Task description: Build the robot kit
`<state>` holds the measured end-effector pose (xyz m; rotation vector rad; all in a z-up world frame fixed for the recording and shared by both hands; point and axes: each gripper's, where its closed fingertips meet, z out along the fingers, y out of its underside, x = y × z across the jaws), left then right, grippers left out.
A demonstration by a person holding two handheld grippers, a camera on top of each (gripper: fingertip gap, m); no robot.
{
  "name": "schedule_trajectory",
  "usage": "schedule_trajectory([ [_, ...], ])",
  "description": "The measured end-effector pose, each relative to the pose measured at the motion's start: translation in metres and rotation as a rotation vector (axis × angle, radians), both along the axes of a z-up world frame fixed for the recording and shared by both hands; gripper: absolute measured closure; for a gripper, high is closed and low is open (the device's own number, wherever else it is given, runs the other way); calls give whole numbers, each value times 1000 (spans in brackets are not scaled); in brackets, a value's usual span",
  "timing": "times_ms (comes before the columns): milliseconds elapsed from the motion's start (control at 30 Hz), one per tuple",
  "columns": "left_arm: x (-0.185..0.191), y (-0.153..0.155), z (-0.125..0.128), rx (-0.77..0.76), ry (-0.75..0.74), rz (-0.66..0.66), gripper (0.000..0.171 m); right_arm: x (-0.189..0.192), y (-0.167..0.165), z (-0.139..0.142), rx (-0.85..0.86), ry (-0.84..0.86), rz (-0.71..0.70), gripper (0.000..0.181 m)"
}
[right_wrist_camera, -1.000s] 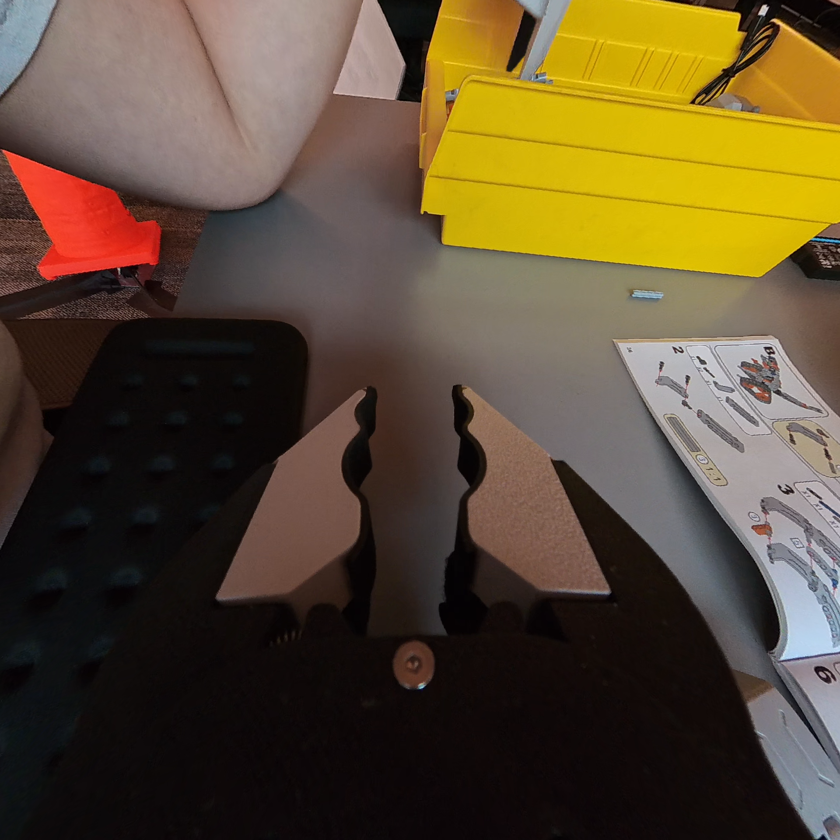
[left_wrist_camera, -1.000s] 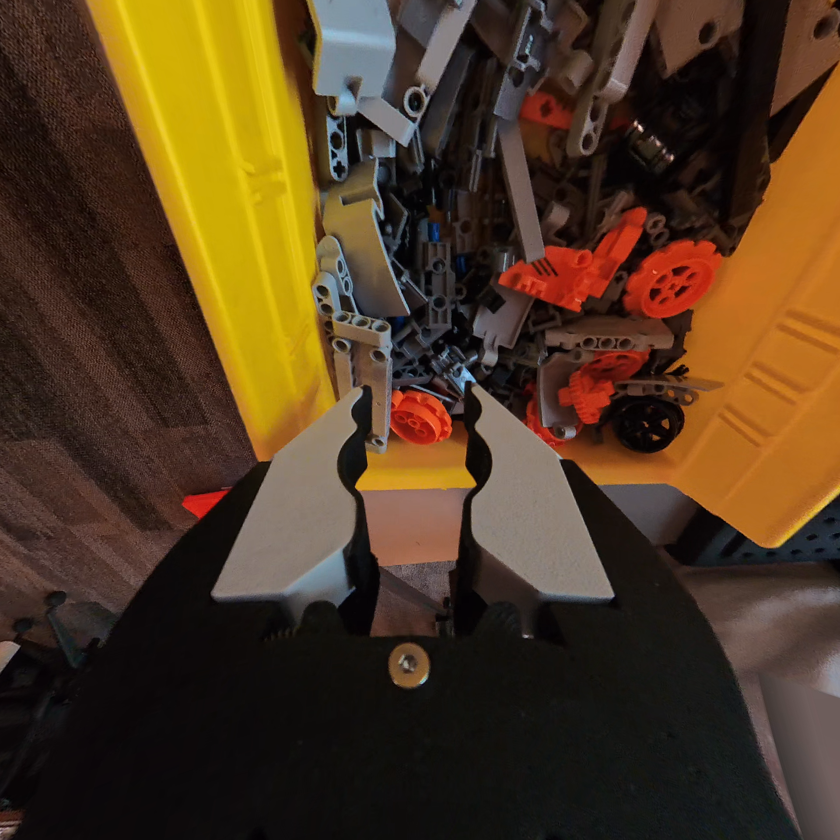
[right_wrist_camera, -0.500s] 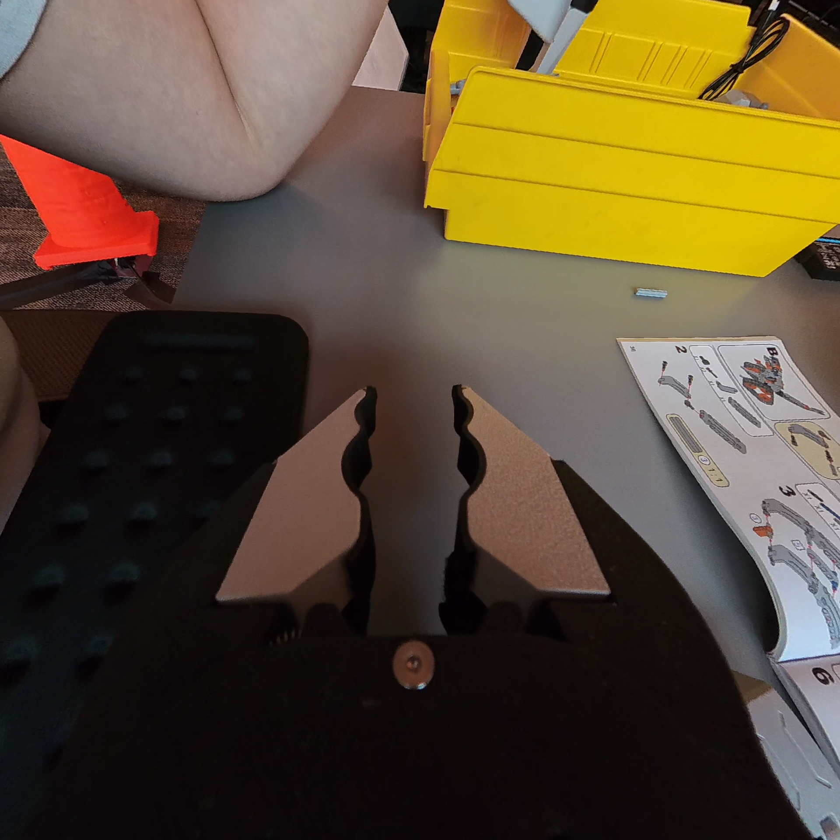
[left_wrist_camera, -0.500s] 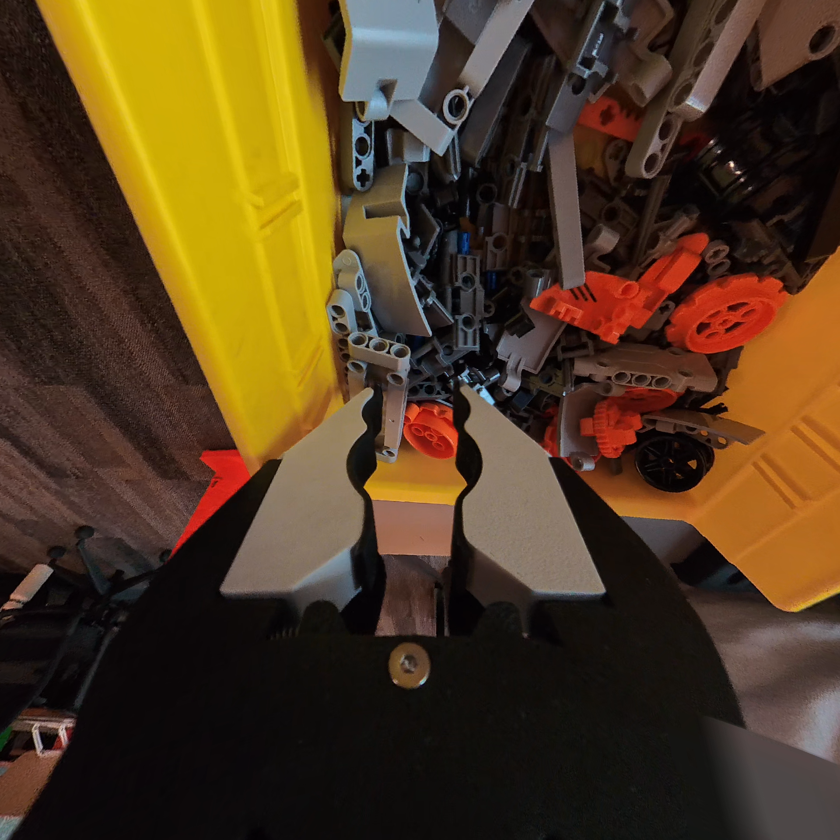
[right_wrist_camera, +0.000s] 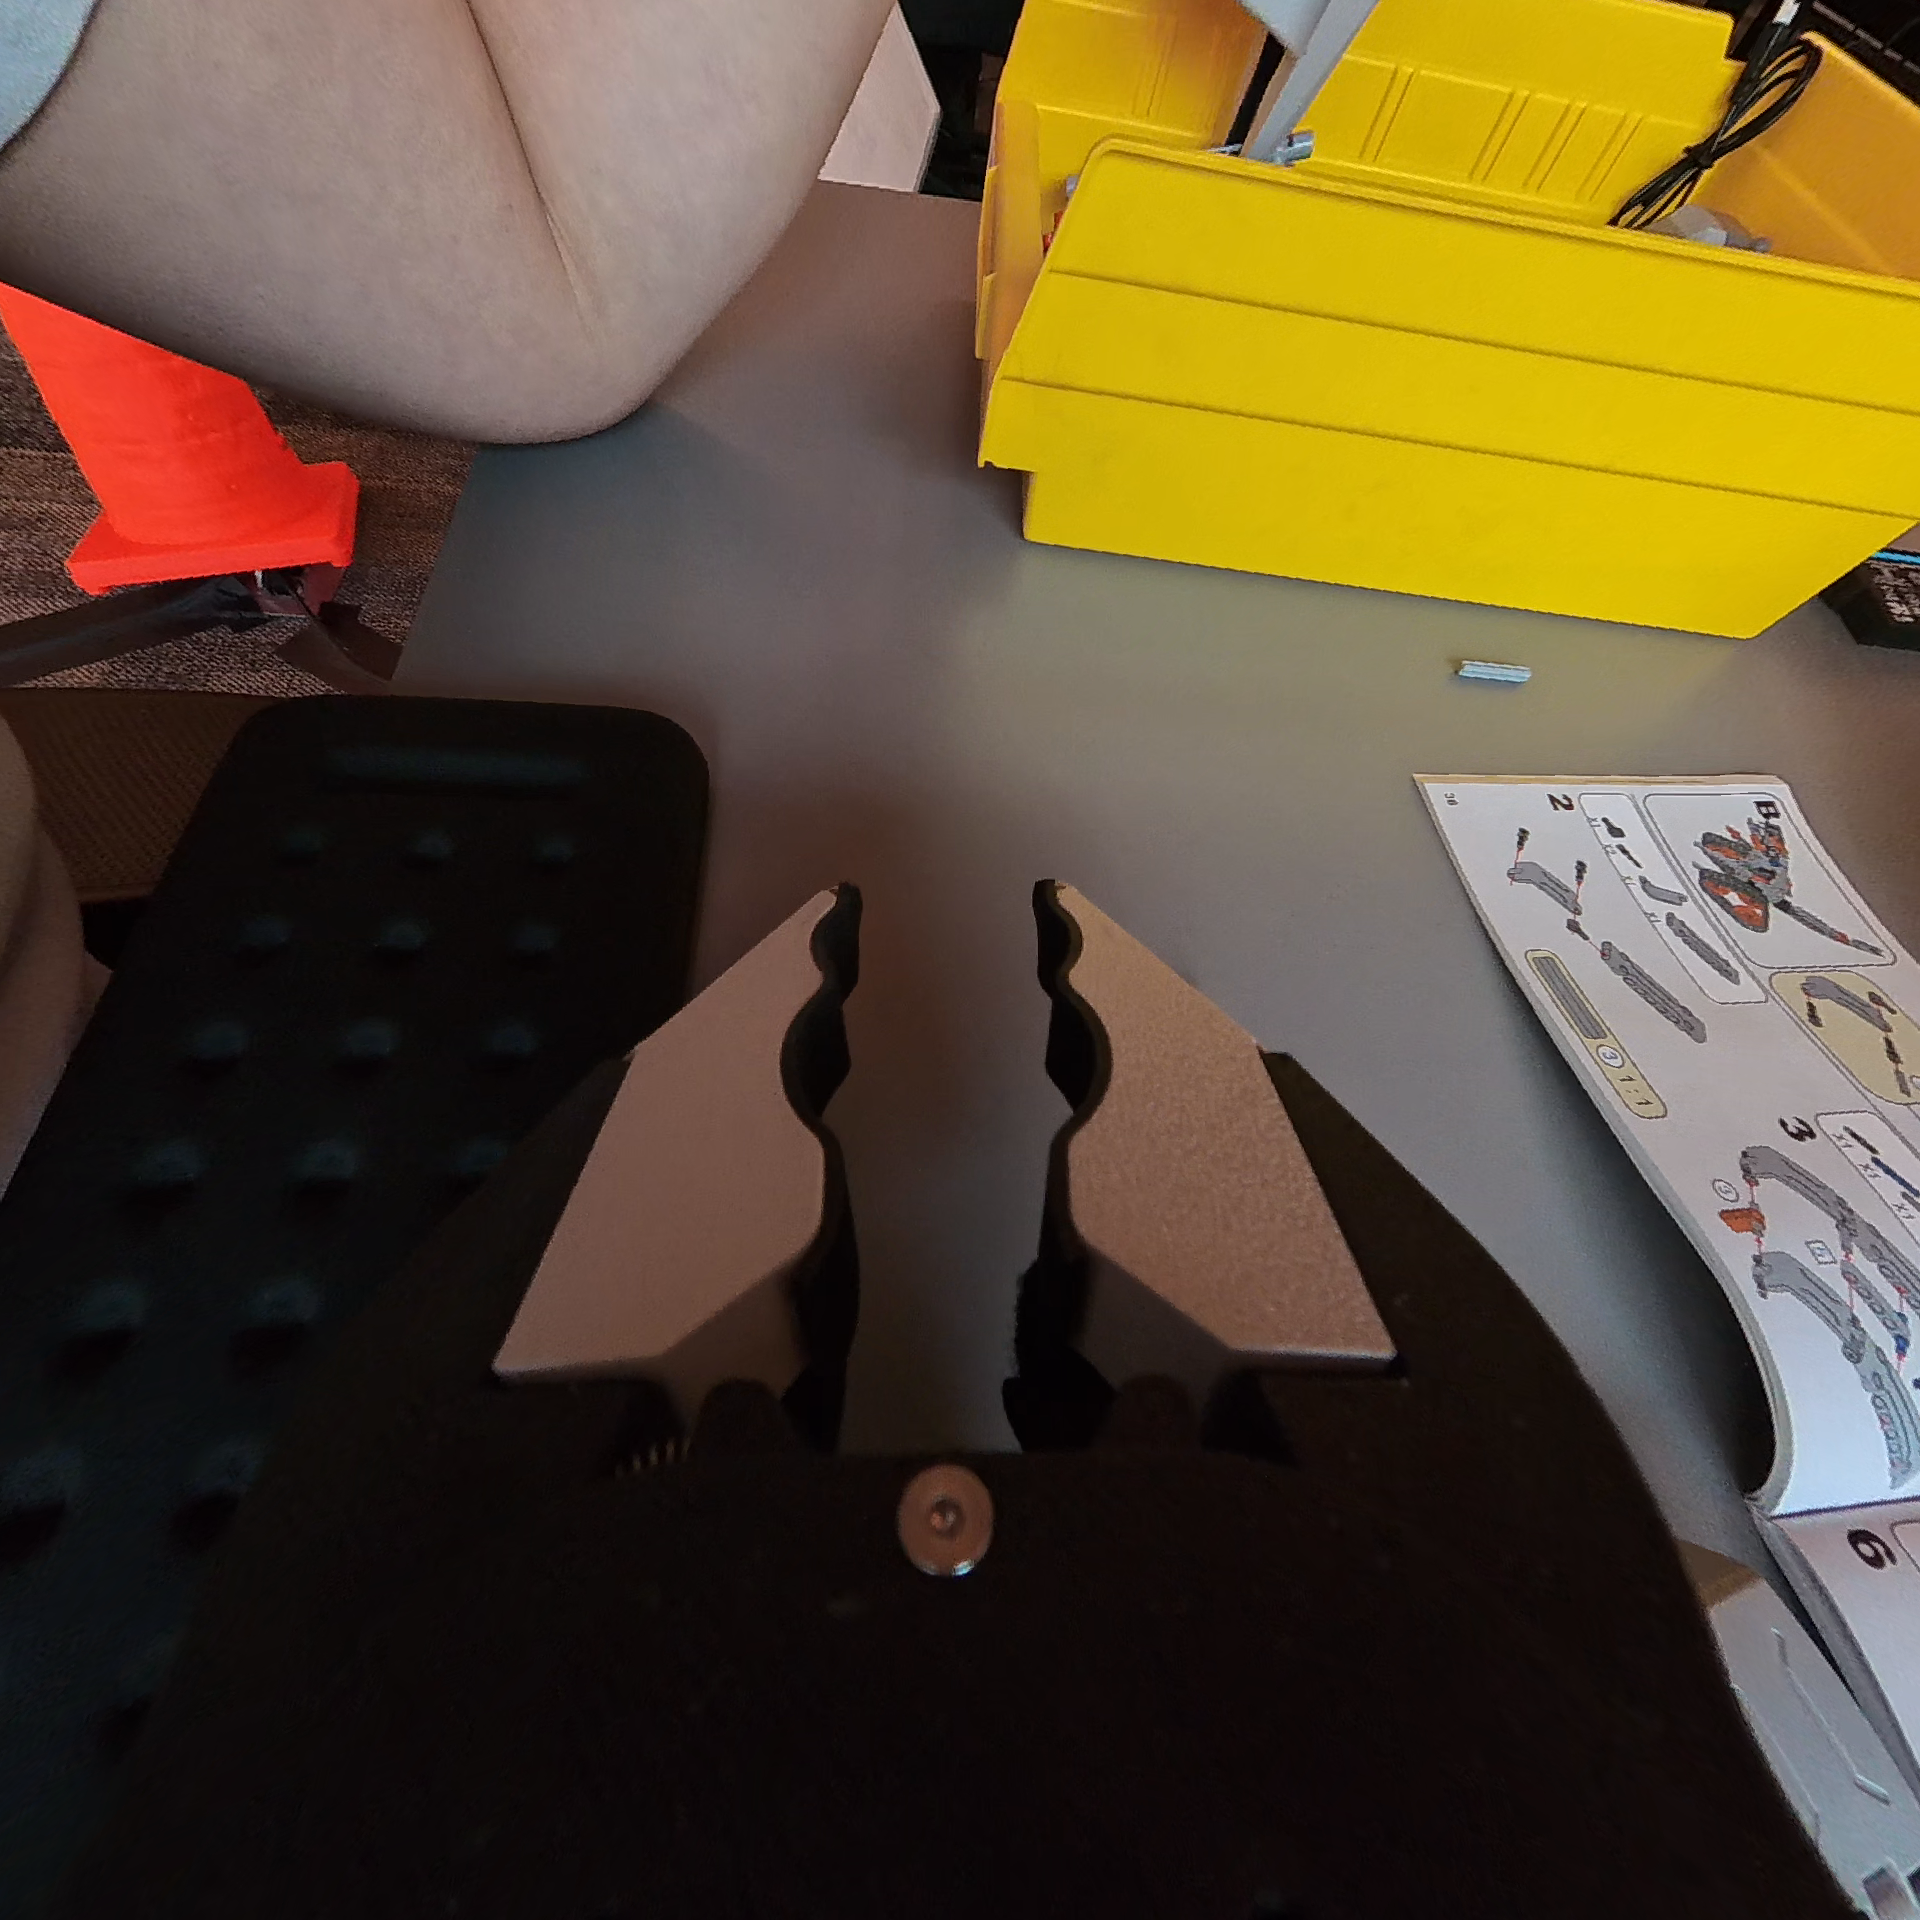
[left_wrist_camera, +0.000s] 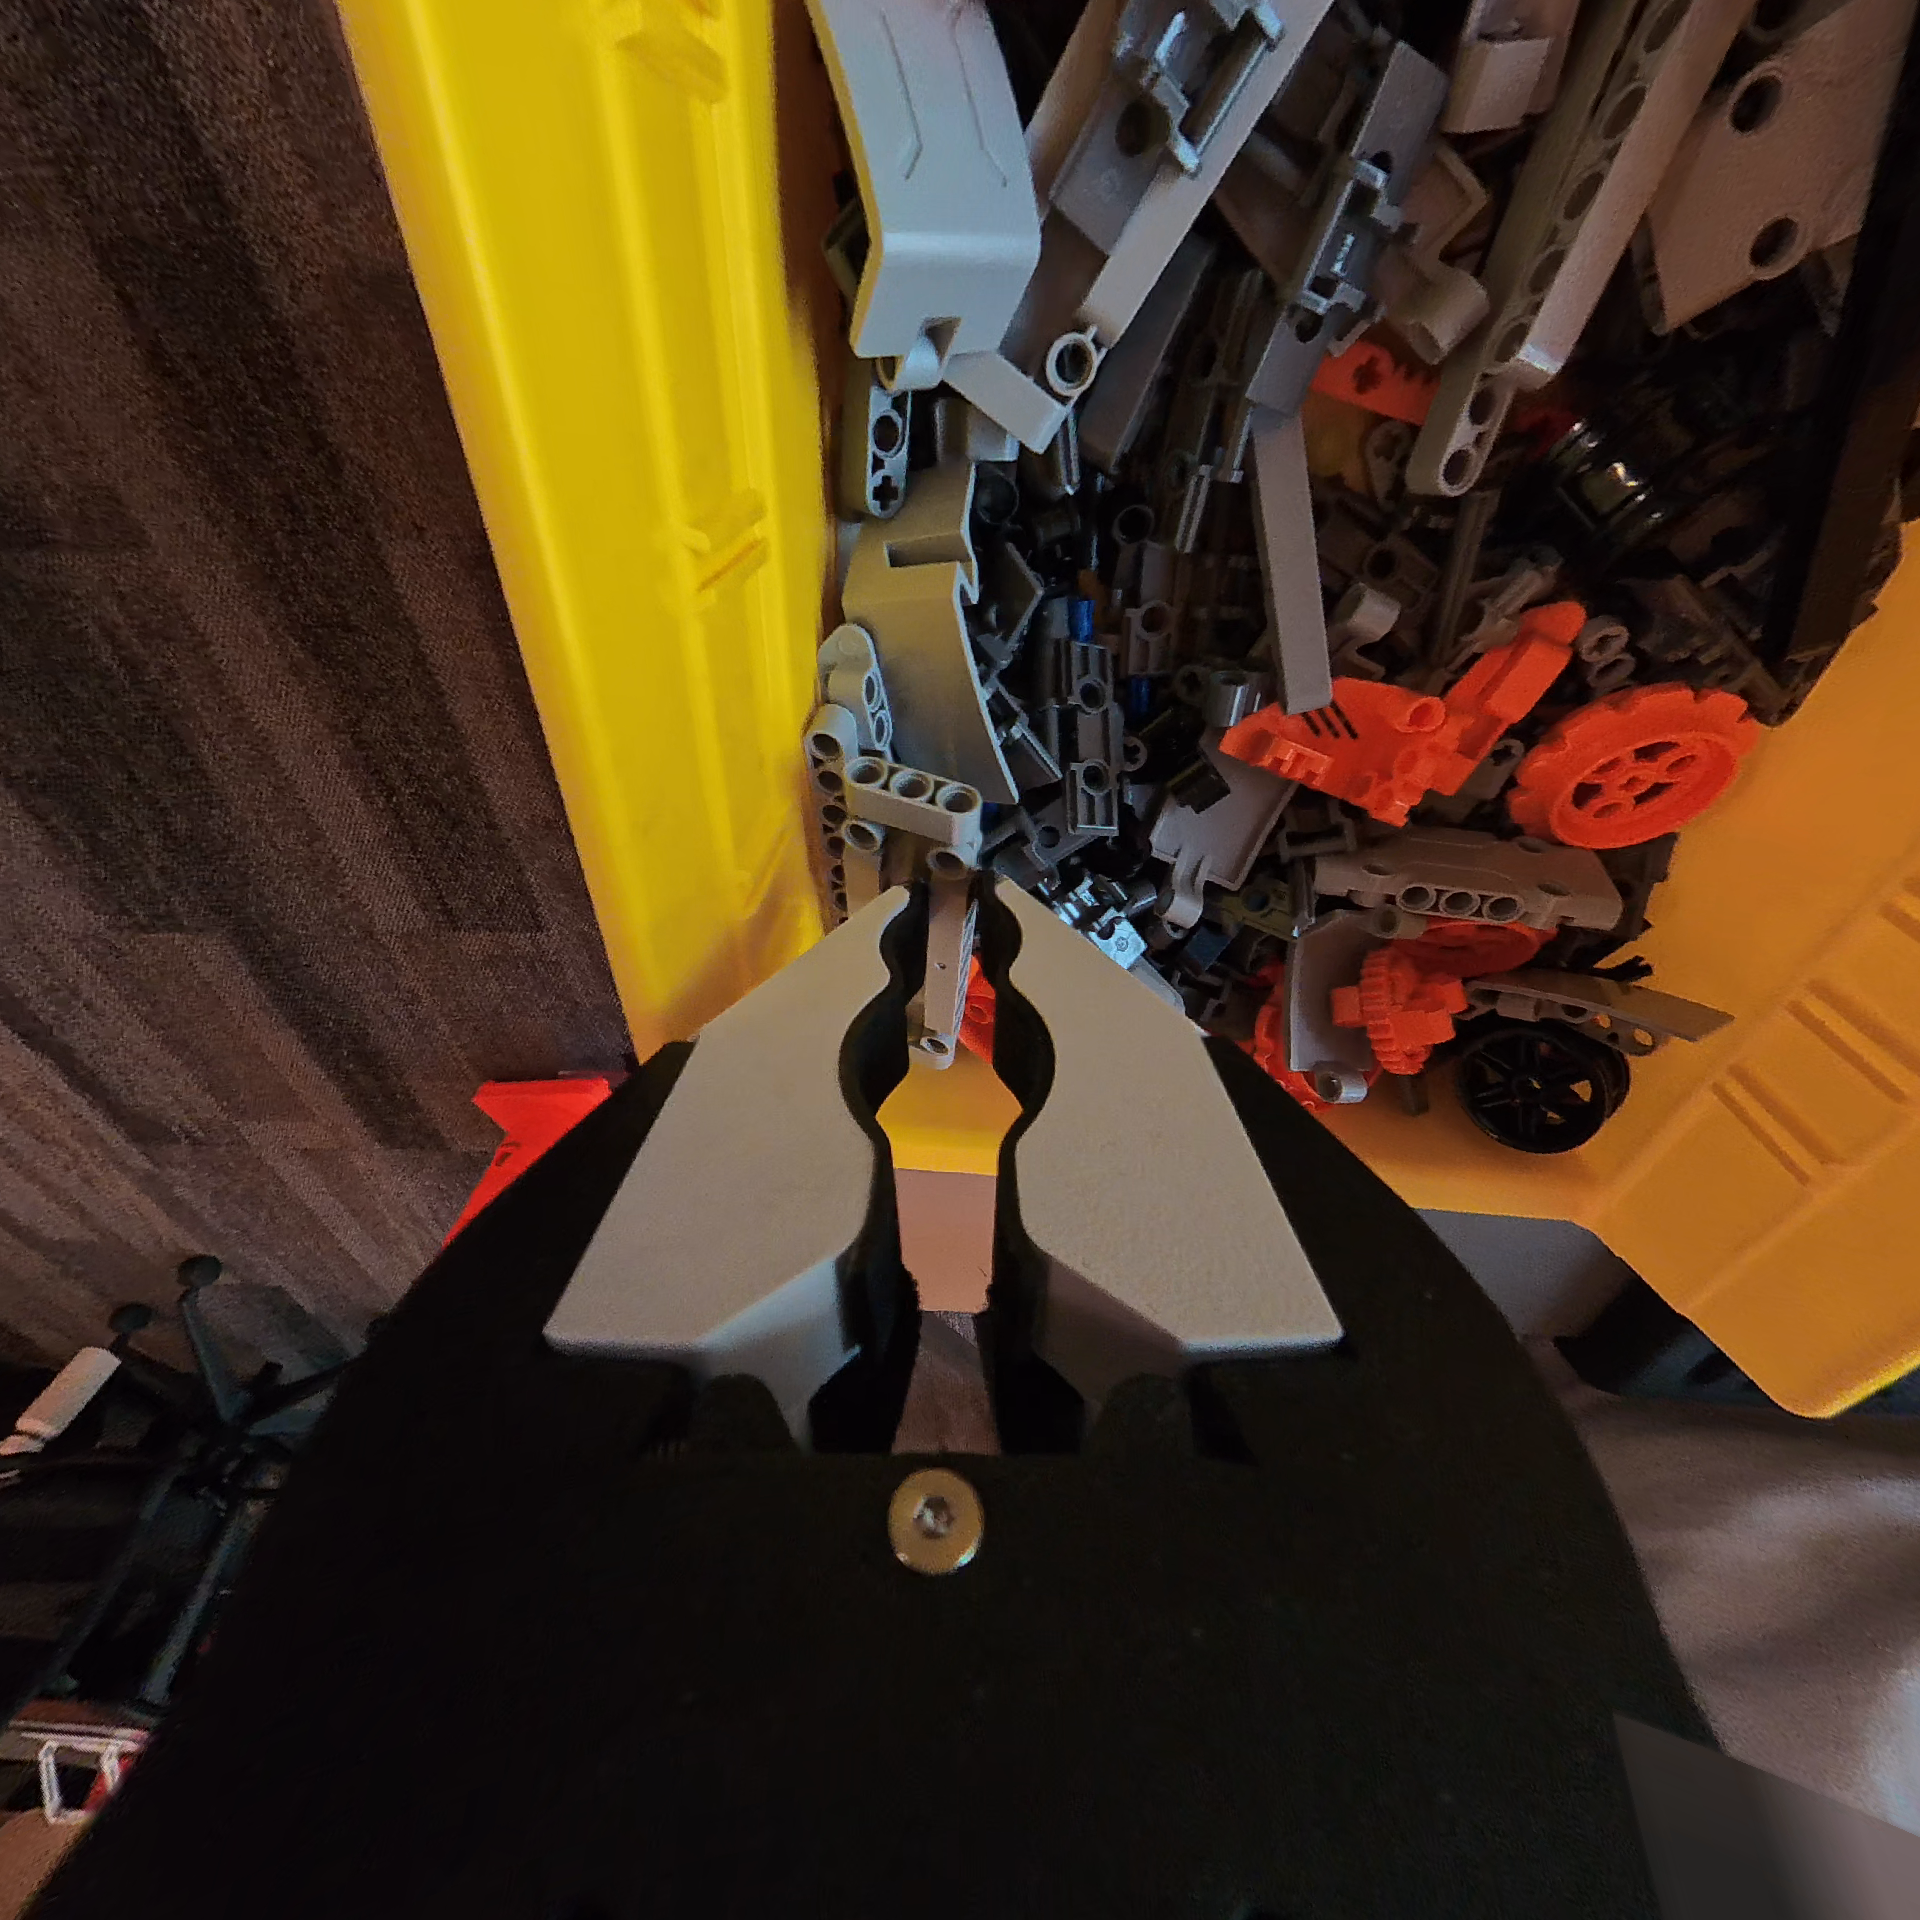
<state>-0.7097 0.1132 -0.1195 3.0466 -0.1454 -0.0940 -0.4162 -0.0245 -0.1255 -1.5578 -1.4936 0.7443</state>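
Left gripper (left_wrist_camera: 948, 914) pinching light grey L-shaped plastic beam (left_wrist_camera: 940, 914) in yellow plastic bin (left_wrist_camera: 623, 520); best lifted straight, slowly. Right gripper (right_wrist_camera: 945, 904) spread, empty, above grey tabletop (right_wrist_camera: 935, 675).

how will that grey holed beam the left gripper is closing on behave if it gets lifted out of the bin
The grey beam looks like rigid plastic, so probably stiff and light. Its smooth, narrow sides may pivot between the left gripper fingertips. Neighbouring pieces in the yellow bin touch it and may shift.

bin (right_wrist_camera: 1455, 416): stood on the table (right_wrist_camera: 1039, 727), far side
booklet (right_wrist_camera: 1714, 1039): lay right, before the bin
pin (right_wrist_camera: 1494, 672): lay between them
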Motion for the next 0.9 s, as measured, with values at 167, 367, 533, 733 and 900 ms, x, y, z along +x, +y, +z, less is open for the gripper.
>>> schedule_trajectory([
  [167,6,1,7,31,-10,-28,164,0,-1,-1,0,-5,3,148],
  [367,47,29,42,268,-99,-187,164,0,-1,-2,-1,-11,7,148],
  [533,115,52,47,353,-248,-412,164,-1,-2,-4,1,-18,10,148],
  [733,135,58,7,204,-304,-435,165,0,-1,-4,6,-21,9,148],
  [900,137,59,8,205,-330,-431,143,0,-2,-4,11,-27,14,148],
])
